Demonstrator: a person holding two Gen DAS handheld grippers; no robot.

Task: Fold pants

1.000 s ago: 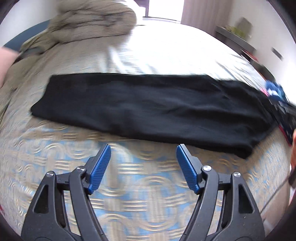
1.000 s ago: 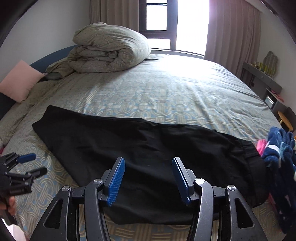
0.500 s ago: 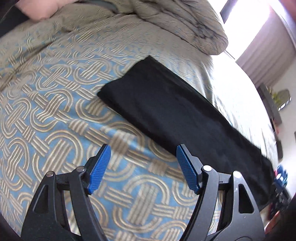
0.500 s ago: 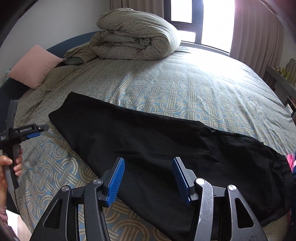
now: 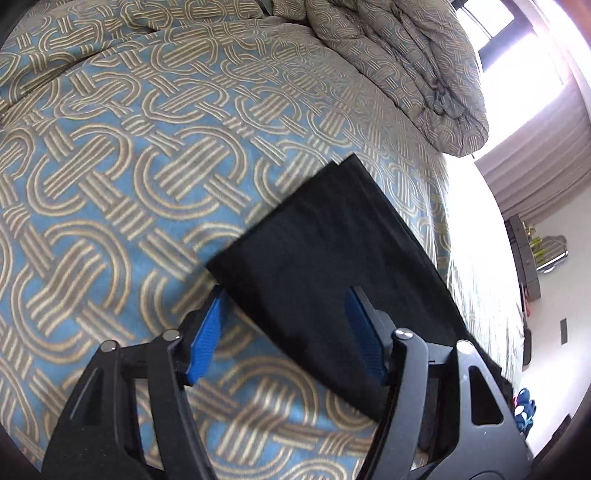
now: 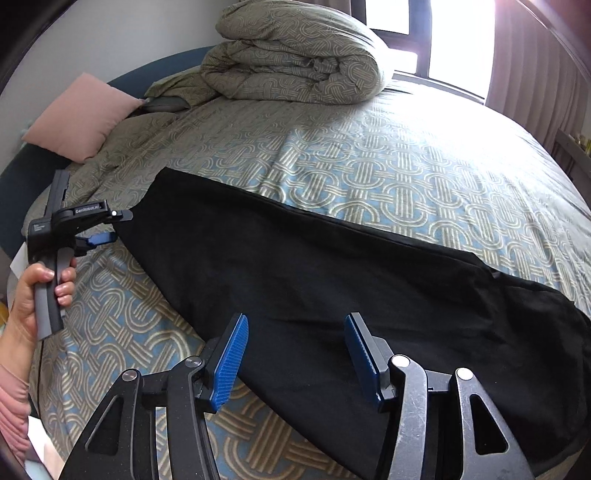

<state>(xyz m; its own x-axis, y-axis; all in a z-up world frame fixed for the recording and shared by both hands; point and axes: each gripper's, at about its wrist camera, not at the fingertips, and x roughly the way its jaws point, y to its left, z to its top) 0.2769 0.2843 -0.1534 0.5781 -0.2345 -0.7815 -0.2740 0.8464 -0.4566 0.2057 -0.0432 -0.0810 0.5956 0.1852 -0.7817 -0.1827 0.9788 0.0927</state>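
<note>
Blown-out daylight from the window (image 6: 424, 33), fisheye-bent dark edges, slight motion blur.

1 black pants (image 6: 314, 280), 2 claws (image 5: 284, 325) (image 6: 295, 354), 1 rolled duvet (image 6: 295, 55), 1 pink pillow (image 6: 79, 116), 1 hand (image 6: 33, 295)

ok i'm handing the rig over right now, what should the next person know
Left gripper: jaws open but have just been closing, set around the cuff-end corner of the black pants; cloth between them, not yet pinched.
Right gripper: jaws open, empty, over the pants' near edge about midway along.
Pants: flat and stretched long across the patterned bed, legs apparently stacked one on the other.
Done: the lengthwise fold, it seems.
Left: grip the cuff end and bring it over towards the wider end, probably more than once.
</note>
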